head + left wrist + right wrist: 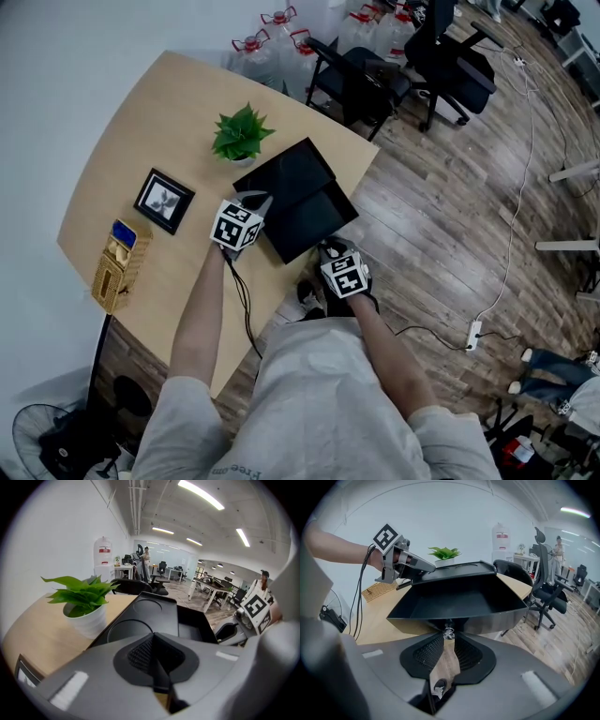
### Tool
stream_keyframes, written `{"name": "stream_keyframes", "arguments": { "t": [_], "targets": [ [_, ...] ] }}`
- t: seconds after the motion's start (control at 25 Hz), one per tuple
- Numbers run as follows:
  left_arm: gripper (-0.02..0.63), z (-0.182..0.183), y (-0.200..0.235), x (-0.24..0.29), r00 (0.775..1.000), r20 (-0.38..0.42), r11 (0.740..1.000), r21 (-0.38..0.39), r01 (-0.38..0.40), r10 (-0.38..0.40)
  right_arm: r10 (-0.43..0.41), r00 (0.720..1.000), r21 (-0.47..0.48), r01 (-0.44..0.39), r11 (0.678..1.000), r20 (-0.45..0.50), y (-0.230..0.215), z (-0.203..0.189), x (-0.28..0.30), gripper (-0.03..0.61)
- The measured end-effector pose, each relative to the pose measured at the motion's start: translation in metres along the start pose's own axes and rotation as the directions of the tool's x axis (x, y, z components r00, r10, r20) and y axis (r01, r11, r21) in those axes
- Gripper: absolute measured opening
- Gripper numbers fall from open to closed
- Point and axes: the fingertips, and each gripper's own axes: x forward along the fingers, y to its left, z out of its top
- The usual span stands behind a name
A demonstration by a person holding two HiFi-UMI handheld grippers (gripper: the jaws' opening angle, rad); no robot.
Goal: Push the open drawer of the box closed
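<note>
A black box (292, 173) sits at the near edge of the wooden table (141, 122). Its drawer (317, 221) is pulled out and hangs past the table edge over the floor. In the right gripper view the empty drawer (459, 602) fills the middle, and my right gripper (449, 638) is shut on the small metal knob (449, 632) on its front. My left gripper (157, 644) is shut with nothing in it, and sits at the box's top (140, 620) near its left corner. From the right gripper view the left gripper (423, 567) rests against the box's upper edge.
A potted green plant (241, 134) stands just behind the box. A framed picture (164, 200) and a woven holder (120, 265) lie further left on the table. Office chairs (375, 75) and water bottles (272, 37) stand beyond the table. A power strip (474, 333) lies on the floor.
</note>
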Motion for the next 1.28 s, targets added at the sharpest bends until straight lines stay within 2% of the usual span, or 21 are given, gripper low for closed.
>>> {"name": "stream_keyframes", "arguments": {
  "t": [0.44, 1.28],
  "targets": [
    [0.052, 0.001, 0.001, 0.0, 1.0, 0.003, 0.999, -0.022, 0.025, -0.025, 0.002, 1.0, -0.018, -0.002, 1.0, -0.003, 0.0, 0.003, 0.0, 0.072],
    [0.052, 0.0, 0.001, 0.001, 1.0, -0.005, 0.999, -0.03, 0.024, -0.025, 0.014, 1.0, -0.016, -0.014, 1.0, 0.025, 0.001, 0.019, 0.007, 0.072]
  ]
}}
